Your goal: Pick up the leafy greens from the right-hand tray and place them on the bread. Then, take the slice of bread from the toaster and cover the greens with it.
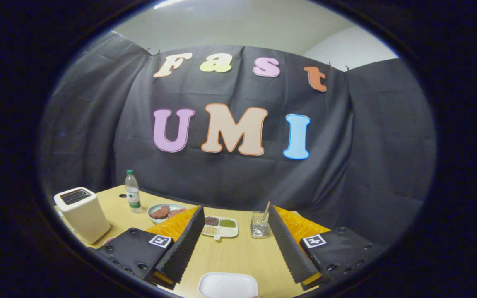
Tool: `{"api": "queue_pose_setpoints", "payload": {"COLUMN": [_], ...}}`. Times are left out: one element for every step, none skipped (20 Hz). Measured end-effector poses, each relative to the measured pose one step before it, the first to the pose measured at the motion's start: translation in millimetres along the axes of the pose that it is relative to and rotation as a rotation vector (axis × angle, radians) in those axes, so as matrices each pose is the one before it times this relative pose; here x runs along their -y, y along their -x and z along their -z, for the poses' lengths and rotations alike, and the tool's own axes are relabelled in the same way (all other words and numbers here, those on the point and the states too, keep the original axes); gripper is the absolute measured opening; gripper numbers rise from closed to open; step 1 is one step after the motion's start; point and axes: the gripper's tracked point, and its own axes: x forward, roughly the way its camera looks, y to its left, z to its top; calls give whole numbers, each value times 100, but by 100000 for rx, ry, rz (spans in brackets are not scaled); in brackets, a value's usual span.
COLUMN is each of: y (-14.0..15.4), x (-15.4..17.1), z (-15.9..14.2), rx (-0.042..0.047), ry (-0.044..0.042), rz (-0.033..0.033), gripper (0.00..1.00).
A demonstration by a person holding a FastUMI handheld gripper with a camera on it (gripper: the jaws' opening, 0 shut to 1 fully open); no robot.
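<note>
Looking forward along the gripper over a pale wooden table, whose two fingers stand wide apart with bare tabletop between them and hold nothing. A white toaster stands well off to the left of the left finger, its top slot dark; whether a slice of bread sits inside cannot be made out from this angle. Beyond the toaster an upright clear bottle with a green cap stands near the table's far edge. To the right of the bottle, just past the left fingertip, a pale round plate carries two reddish-brown pieces. Between the fingertips and beyond them lies a white divided dish with dark, green and pale contents in separate compartments. Just beside the right fingertip stands a small clear glass with a stick leaning in it. Close in, between the finger bases, a white rounded tray lies on the table.
</note>
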Motion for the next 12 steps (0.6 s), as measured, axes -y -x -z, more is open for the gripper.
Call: {"api": "queue_pose_setpoints", "payload": {"y": [223, 239, 89, 166, 189, 211, -57, 145, 103, -13, -23, 21], "x": [174, 401, 219, 269, 269, 330, 226, 324, 359, 339, 385, 290], "z": [-203, -295, -132, -171, -192, -163, 231, 81, 52, 5, -123, -51], "rx": [985, 711, 632, 629, 506, 130, -322, -247, -148, 10, 130, 199], "ry": [-1043, -759, -494, -452, -476, -622, -439, -395, -245, -164, -243, -355], "rz": [-1190, -761, -607, -509, -350, -412, -140, -342, -181, 14, -53, -80], "gripper": [98, 98, 98, 98, 98, 98, 98, 98, 98, 98, 98, 98]}}
